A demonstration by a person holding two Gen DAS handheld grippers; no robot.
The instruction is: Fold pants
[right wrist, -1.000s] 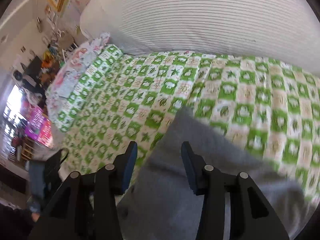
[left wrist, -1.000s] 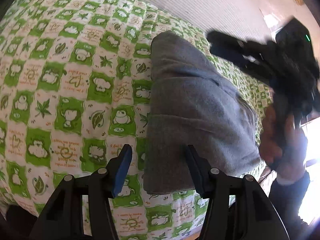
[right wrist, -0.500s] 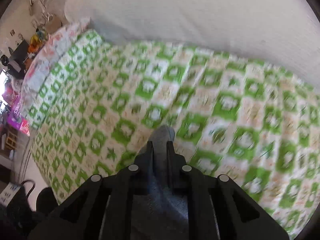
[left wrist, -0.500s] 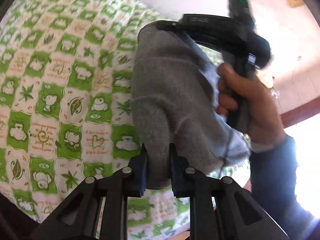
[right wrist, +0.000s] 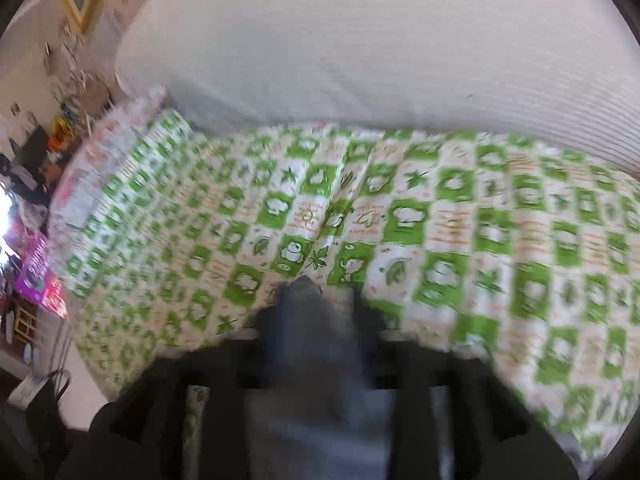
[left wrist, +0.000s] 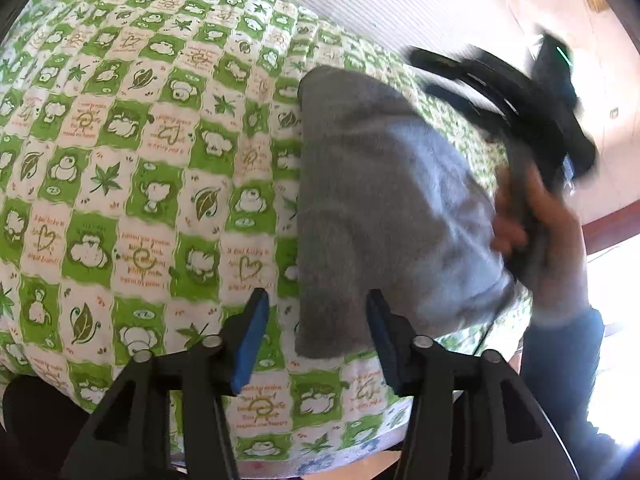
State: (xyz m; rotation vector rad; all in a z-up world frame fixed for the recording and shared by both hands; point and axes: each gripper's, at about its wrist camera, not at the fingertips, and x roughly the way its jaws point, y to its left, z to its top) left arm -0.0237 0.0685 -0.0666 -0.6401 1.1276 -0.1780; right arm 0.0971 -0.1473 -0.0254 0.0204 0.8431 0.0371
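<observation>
The grey pants [left wrist: 372, 200] lie folded in a thick bundle on the green and white checked bedspread [left wrist: 140, 184]. My left gripper [left wrist: 316, 332] is open, its blue-padded fingers either side of the bundle's near corner, not gripping it. My right gripper [left wrist: 480, 80] shows blurred in the left wrist view, above the bundle's far right side, held by a hand [left wrist: 536, 232]. In the right wrist view the right gripper [right wrist: 316, 312] is blurred, with grey cloth [right wrist: 316, 360] between its fingers; whether it grips is unclear.
A white striped pillow or cushion [right wrist: 360, 48] lies along the far side of the bed. The bed's near edge [left wrist: 320, 456] runs just below my left gripper. Cluttered room furniture [right wrist: 28, 208] stands at the left in the right wrist view.
My left gripper was shut on the pants' near edge half a second ago and has opened and let go. The bundle has dropped flatter onto the bed. The right gripper has moved quickly.
</observation>
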